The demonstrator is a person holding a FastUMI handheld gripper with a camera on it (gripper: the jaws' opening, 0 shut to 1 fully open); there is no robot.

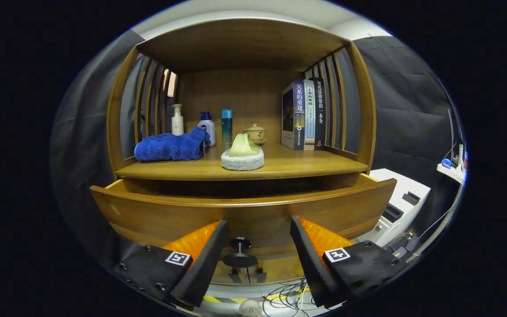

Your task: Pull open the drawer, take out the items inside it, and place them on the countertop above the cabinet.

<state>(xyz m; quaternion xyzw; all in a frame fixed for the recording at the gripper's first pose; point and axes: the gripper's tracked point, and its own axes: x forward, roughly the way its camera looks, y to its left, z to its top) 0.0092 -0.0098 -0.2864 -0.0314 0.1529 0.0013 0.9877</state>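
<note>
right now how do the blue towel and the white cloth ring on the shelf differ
The blue towel is a loose, rumpled heap with nothing on it; the white cloth ring is a neat round coil holding a pale green lump. Both lie on the shelf, beyond the open gripper.

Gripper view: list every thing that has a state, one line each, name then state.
drawer: pulled partly open, inside hidden from here
drawer knob: free, between the tool's fingers, untouched
tool: open, fingers either side of the knob
blue towel: bunched, lying on the countertop
books: upright, closed
lidded cup: lid on
pump bottle: upright
</note>
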